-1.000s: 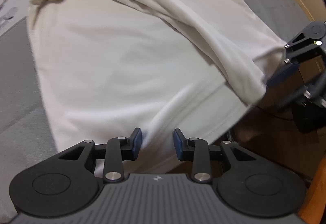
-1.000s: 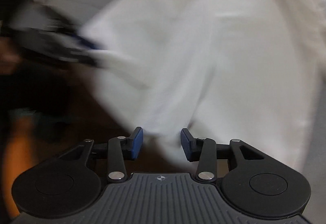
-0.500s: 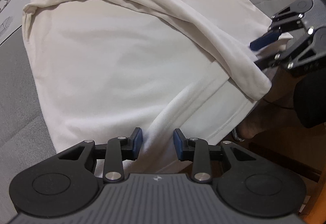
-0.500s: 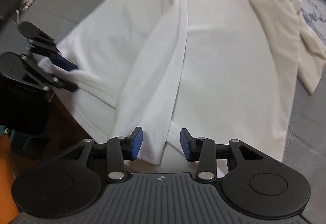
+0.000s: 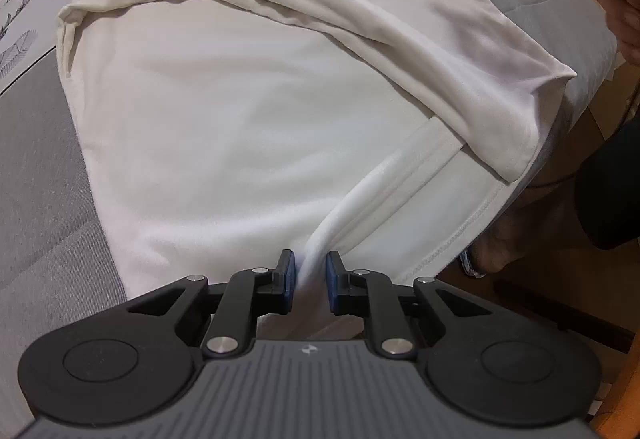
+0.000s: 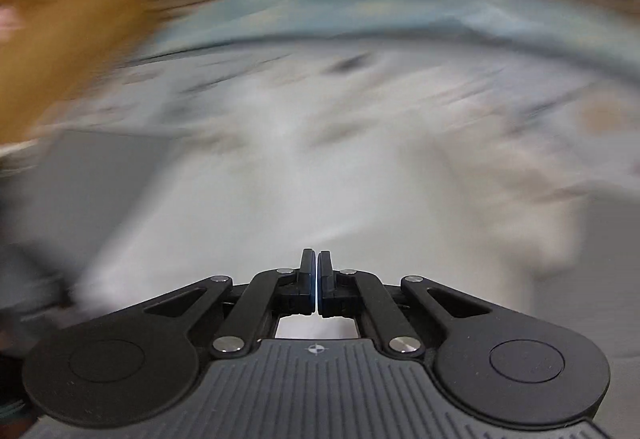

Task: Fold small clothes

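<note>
Grey mat (image 5: 44,175) borders the left of the white shirt (image 5: 224,127), which lies spread flat with a thick fold running diagonally across its upper half. At the shirt's near hem my left gripper (image 5: 310,271) pinches a raised ridge of cloth between its blue pads (image 5: 289,271). Right of the shirt, the mat's edge drops to a wooden floor (image 5: 580,143). My right gripper (image 6: 317,273), fingers pressed together, hangs over the blurred shirt; whether it holds cloth I cannot tell.
</note>
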`<state>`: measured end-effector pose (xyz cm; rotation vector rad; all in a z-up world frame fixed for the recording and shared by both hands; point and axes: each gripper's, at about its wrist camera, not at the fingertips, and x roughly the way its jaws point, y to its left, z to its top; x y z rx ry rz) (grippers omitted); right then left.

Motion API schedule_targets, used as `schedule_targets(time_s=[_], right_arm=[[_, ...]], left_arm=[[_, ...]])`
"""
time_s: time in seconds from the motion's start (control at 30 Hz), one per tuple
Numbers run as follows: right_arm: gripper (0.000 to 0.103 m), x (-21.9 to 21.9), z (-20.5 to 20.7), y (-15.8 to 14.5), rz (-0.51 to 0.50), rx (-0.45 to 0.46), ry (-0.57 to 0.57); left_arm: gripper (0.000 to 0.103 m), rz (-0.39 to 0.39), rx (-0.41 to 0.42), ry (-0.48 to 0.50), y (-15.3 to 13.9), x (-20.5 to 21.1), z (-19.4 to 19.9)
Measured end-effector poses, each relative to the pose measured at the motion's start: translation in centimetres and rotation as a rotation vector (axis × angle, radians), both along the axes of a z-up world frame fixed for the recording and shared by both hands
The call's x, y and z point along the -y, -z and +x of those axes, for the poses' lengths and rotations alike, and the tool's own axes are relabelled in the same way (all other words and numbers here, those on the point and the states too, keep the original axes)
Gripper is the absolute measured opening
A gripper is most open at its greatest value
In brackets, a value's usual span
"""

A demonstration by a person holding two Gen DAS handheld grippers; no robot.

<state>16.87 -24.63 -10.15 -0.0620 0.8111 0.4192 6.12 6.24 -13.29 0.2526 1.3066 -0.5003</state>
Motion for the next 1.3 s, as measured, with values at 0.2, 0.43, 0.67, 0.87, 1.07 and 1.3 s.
schedule_targets(time_s=[0.2,0.43,0.67,0.87,1.07,1.3], right_arm=[[0.026,1.6,0.4,2.2,0.008,-0.215,-0.072],[0.028,2.1,-2.7,5.5,-0.069,-0.469,-0.303],[0.028,1.3,-6.1,5.7,-0.12,-0.492,-0.487],[0.033,1.6,-4.5,3.6,0.01,-0.417,-0.376],[0.038,-0.1,-3.9,5.3,-0.074,-0.39,-0.359],[0.037,-1.0,-3.4,4.9,-0.136,-0.332,-0.344]], left_arm=[[0.019,-0.005,0.017,0.004,-0.3,0.1,0.1],[0.019,-0.076,0.044,0.035,-1.1,0.8,0.1],[0.022,-0.029,0.065,0.105,-0.7,2.7,-0.3],[0.022,-0.112,0.122,0.064,-2.0,3.0,0.1],[0.022,-0.127,0.118,0.148,-1.7,4.7,-0.9],[0.025,-0.032,0.091,0.195,0.6,6.0,-0.5]])
